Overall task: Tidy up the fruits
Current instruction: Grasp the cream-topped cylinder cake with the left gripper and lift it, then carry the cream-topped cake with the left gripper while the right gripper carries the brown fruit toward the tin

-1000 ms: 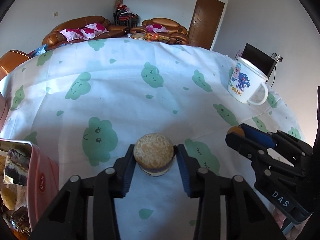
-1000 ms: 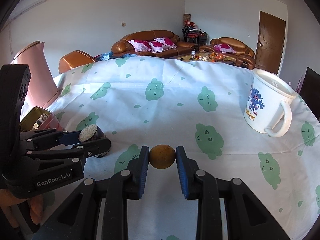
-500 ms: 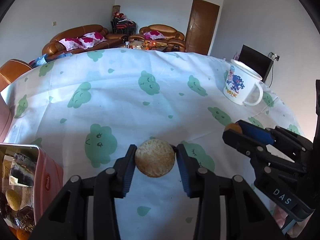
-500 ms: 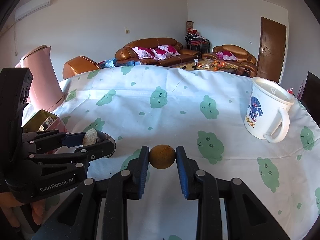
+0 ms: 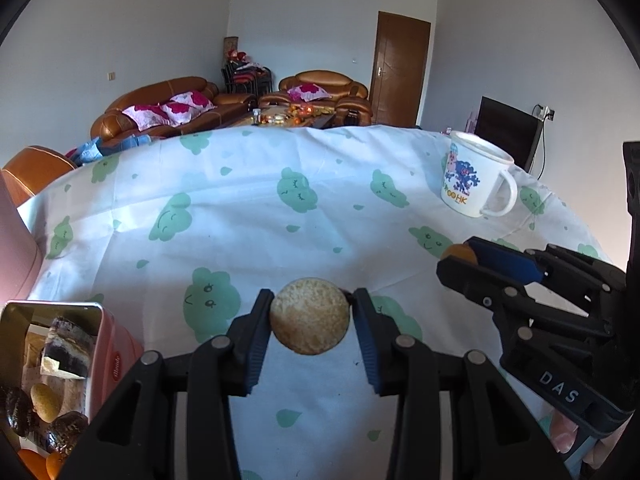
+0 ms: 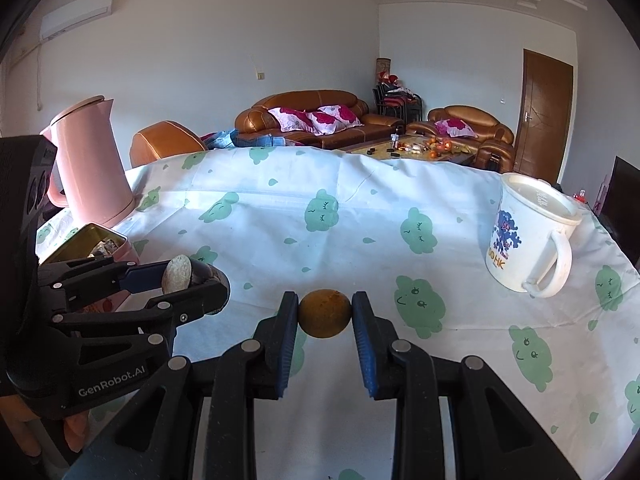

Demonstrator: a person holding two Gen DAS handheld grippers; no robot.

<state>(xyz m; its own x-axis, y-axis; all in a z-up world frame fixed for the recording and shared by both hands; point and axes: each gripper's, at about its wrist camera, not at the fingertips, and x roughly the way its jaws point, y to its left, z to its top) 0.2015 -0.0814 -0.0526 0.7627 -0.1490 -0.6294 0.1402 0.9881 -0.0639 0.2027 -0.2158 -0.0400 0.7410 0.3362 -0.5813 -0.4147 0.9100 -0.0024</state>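
Tin [image 5: 110, 354] contents sit half cropped, dark lumps [image 5: 66, 432] hard to identify.

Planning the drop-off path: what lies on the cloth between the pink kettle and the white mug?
In the right wrist view, only bare patterned tablecloth lies between the pink kettle and the white mug.

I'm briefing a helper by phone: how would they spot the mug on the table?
Look across the tablecloth with green cloud prints to its far right side. The mug stands there upright and alone, white, with a blue cartoon print and a big handle; nothing else on the cloth is white.
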